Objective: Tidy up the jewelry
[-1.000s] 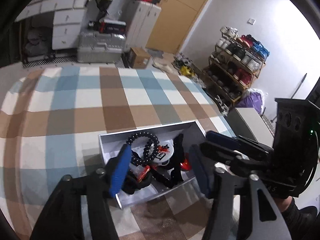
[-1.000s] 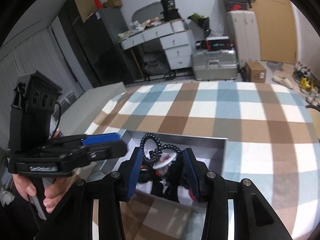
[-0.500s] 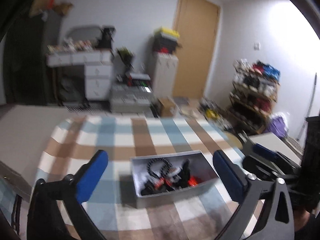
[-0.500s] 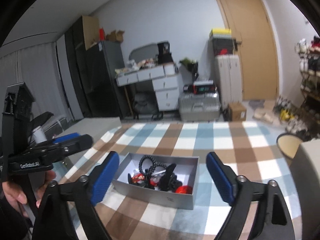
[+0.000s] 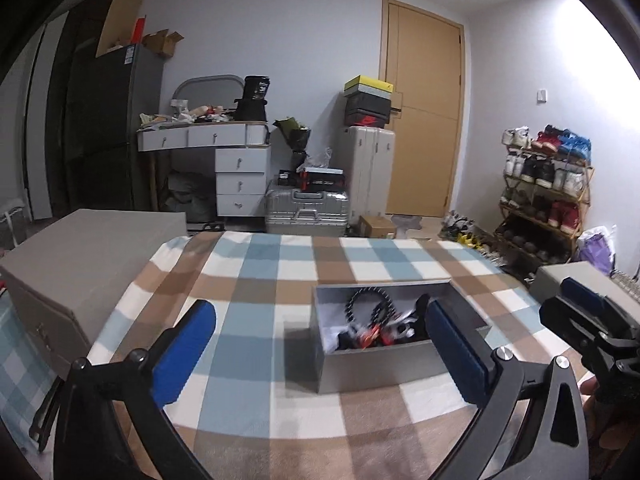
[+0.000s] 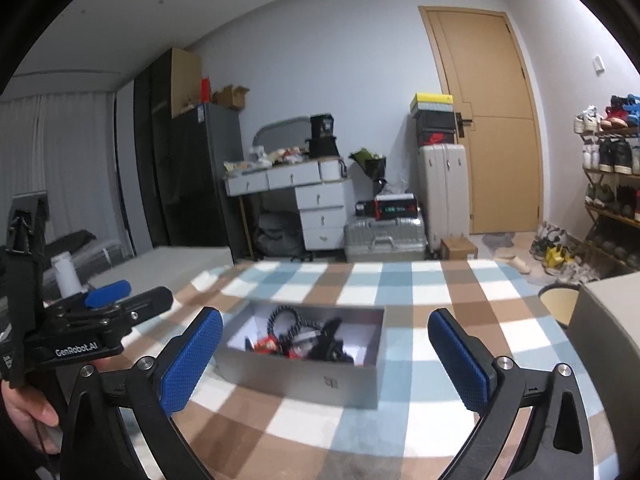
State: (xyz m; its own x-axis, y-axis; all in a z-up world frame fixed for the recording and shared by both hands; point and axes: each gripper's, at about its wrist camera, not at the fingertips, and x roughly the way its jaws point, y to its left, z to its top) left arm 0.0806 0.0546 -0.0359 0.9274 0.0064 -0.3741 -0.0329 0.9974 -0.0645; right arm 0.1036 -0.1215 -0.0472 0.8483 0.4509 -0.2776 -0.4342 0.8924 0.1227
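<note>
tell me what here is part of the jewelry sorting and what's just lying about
Part of the job:
- grey box on the checked cloth
- black bead bracelet in it
- tangled red and black pieces beside it
- left gripper and right gripper, both open, empty

Just lying about:
- silver suitcase
- white drawer desk
- shoe rack
- stacked shoeboxes

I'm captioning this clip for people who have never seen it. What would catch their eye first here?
Probably the grey box in the middle of the checked blue, brown and white cloth, holding a tangle of jewelry including a black bead bracelet. Next, the blue-padded left gripper and right gripper, both wide open and holding nothing, framing the box from the near side.
</note>
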